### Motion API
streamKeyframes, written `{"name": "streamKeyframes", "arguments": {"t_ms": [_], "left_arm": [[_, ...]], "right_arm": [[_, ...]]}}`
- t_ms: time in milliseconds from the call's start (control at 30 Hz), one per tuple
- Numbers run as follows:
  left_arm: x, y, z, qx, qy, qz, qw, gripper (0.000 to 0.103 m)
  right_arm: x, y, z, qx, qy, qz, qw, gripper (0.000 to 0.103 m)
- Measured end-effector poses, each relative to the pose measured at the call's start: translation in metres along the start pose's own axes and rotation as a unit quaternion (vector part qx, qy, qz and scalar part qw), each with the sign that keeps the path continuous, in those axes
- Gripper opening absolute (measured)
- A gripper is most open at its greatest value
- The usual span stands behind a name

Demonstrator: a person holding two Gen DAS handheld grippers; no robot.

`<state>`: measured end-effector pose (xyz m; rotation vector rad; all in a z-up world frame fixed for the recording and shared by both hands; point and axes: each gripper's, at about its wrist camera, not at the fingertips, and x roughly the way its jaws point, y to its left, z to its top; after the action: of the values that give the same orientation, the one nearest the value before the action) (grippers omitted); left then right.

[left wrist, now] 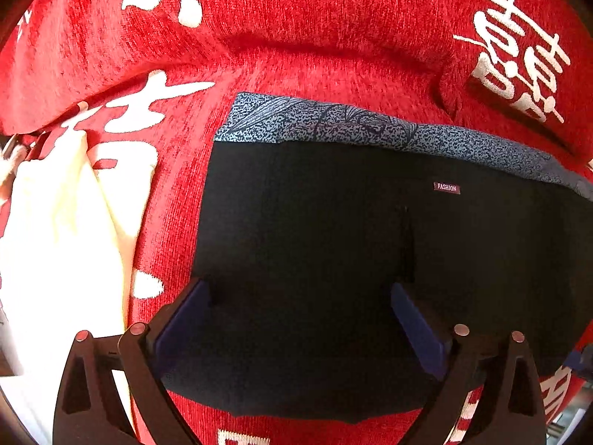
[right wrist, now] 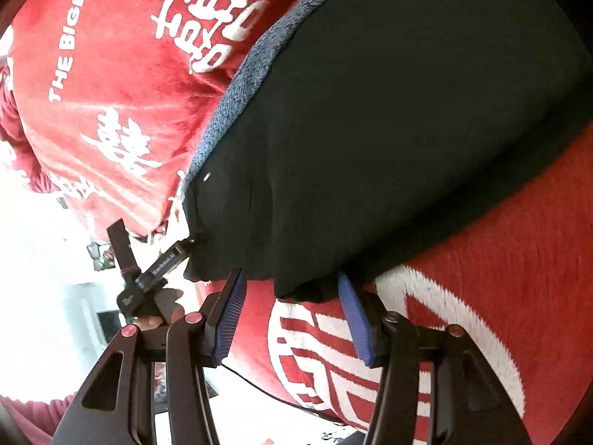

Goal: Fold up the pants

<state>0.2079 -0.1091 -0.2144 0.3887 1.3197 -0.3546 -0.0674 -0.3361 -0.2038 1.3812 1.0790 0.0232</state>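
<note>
Folded black pants lie on a red blanket. A blue speckled layer shows along their far edge, and a small "FASHION" tag sits on top. My left gripper points down over the pants' near half, open wide, with nothing pinched. In the right wrist view the pants fill the upper right. My right gripper stands half open at their near edge, and a fold of black fabric hangs between its blue pads unpinched. The left gripper, held by a hand, is at the pants' left corner.
The red blanket carries white printed characters and bunches into a ridge behind the pants. A cream cloth lies at the left in the left wrist view. A thin black cable runs under my right gripper near the blanket's edge.
</note>
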Motion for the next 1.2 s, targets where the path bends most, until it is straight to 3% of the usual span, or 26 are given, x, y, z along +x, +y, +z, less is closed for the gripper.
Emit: {"name": "streamKeyframes", "arguments": {"t_ms": [133,167,200,233,367,500,600,733,767,933,1100,1200], "left_arm": [[0.000,0.002,0.000,0.003,0.005,-0.002,1.0000,0.100],[0.000,0.004,0.001,0.004,0.007,-0.001,1.0000,0.100],[-0.001,0.004,0.001,0.011,0.011,-0.002,0.9999,0.100],[-0.001,0.003,0.000,0.019,0.013,-0.001,0.9997,0.100],[-0.001,0.006,-0.005,0.043,0.011,-0.006,0.9990,0.100],[0.002,0.011,-0.009,0.037,0.007,-0.009,0.9992,0.103],[-0.003,0.008,-0.010,0.040,0.012,0.007,0.9991,0.103],[-0.026,-0.008,-0.017,0.051,0.010,0.028,0.9982,0.103],[-0.034,-0.014,-0.019,0.052,0.006,0.026,0.9983,0.103],[-0.066,-0.079,-0.021,0.065,-0.021,-0.037,0.9970,0.103],[-0.041,-0.175,-0.020,0.077,-0.007,-0.092,0.9927,0.103],[-0.016,-0.206,-0.030,0.116,0.004,-0.055,0.9917,0.103]], "right_arm": [[-0.003,-0.005,0.019,0.033,-0.022,0.039,0.998,0.052],[-0.002,-0.006,0.025,0.040,-0.020,0.041,0.998,0.044],[-0.002,-0.003,0.030,0.035,-0.019,0.025,0.999,0.011],[-0.004,0.002,0.033,0.022,-0.015,0.015,1.000,0.009],[-0.021,0.027,0.014,-0.051,-0.020,-0.021,0.998,0.009],[-0.007,0.008,0.000,-0.065,-0.002,-0.098,0.993,0.008],[-0.007,-0.001,0.000,-0.060,-0.001,-0.088,0.994,0.008],[-0.028,0.001,-0.002,-0.067,0.021,-0.111,0.991,0.024],[-0.040,0.002,-0.002,-0.077,0.013,-0.121,0.990,0.024],[-0.103,0.009,0.025,-0.119,-0.061,-0.190,0.973,0.024],[-0.115,0.001,0.065,-0.151,-0.081,-0.253,0.952,0.024],[-0.110,-0.013,0.072,-0.170,-0.062,-0.309,0.934,0.023]]}}
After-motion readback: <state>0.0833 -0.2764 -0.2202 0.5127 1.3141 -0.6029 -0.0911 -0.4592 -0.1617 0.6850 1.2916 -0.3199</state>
